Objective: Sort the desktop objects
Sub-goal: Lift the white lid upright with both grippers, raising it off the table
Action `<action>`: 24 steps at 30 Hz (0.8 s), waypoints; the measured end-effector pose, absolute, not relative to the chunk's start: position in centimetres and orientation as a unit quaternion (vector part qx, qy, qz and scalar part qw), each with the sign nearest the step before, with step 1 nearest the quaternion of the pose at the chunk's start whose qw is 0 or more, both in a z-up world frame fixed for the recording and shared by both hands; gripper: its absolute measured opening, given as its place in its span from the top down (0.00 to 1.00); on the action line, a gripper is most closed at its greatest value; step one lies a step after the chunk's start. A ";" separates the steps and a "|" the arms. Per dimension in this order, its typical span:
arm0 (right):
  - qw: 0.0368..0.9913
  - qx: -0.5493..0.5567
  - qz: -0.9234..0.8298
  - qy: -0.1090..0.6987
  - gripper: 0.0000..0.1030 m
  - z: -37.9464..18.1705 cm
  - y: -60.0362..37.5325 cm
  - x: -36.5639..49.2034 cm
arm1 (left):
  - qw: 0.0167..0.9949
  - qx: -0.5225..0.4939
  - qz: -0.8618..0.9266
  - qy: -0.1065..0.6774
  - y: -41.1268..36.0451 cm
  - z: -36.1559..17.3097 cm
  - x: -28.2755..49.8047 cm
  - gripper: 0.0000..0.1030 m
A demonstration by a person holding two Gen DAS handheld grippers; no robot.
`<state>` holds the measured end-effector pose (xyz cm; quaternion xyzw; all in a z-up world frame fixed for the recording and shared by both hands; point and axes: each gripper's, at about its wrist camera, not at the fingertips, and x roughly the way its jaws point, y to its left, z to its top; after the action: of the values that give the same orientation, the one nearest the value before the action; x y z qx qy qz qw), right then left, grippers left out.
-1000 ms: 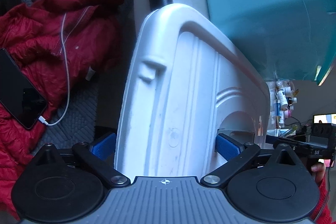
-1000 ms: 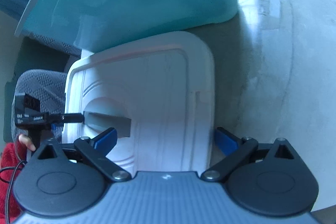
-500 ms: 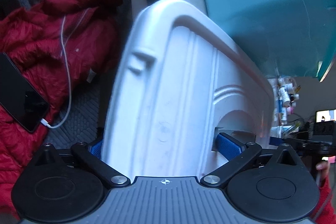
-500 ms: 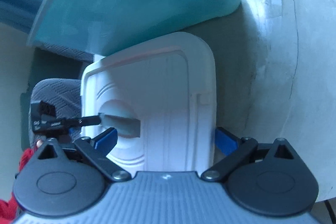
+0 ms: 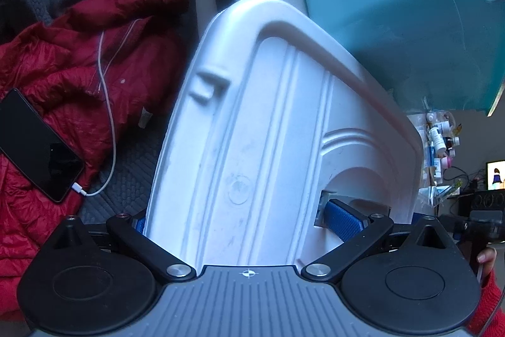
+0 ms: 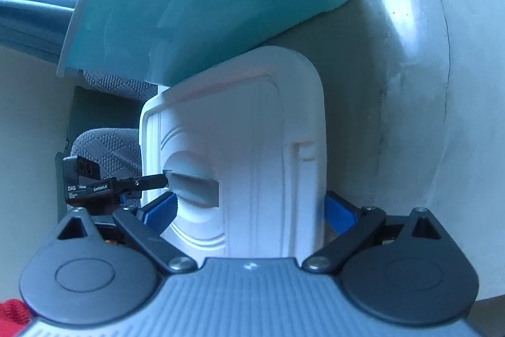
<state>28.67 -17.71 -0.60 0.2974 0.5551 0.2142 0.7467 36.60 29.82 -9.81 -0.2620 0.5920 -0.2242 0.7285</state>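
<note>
**Left wrist view: white lid held at both ends, teal bin just ahead**

Teal bin fills the space ahead and to the right of the left claw; in the right wrist view the bin hangs above and ahead of the right claw. Its base looks tipped toward the cameras.

White lid runs straight out from between the left claw's fingers, its far edge up against or under the bin; cannot tell if they touch. Left claw is clamped across the lid: one blue pad sits in the handle recess, the other is at the outer rim, mostly hidden. Right claw spans the lid too, one pad at the recess side, one at the far rim. Contact looks likely but the pads are half hidden, so I can't tell whether it is gripping.

Beside the left claw, well left: red jacket, phone on it, white cable plugged in.

Judgement on doing this well:
- Keep both claws level, so the lid doesn't twist.
- Recess pad is the secure hold; rim pads could slip on smooth plastic.
- Clear the bin's edge before lowering or seating the lid.
- Keep the lid's left swing away from the cable.
</note>
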 end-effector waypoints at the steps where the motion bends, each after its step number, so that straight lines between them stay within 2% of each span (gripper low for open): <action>1: 0.750 0.283 0.218 0.557 0.04 -0.5 -17.3 28.6 | 0.728 -0.263 -0.224 0.592 29.9 -9.8 36.6 0.00; 8: 0.760 0.250 0.218 0.558 0.03 0.1 -14.9 29.1 | 0.719 -0.285 -0.212 0.597 30.8 -10.4 36.1 0.00; 14: 0.747 0.293 0.240 0.546 0.03 -0.8 -16.1 29.2 | 0.713 -0.303 -0.211 0.597 31.1 -11.0 35.8 0.00; 24: 0.764 0.236 0.242 0.550 0.03 -0.1 -13.7 30.5 | 0.694 -0.346 -0.209 0.595 31.4 -12.0 35.3 0.00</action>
<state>30.51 -13.70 -0.10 0.2356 0.5499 0.2425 0.7638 35.31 31.36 -12.02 -0.3461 0.5950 -0.2094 0.6945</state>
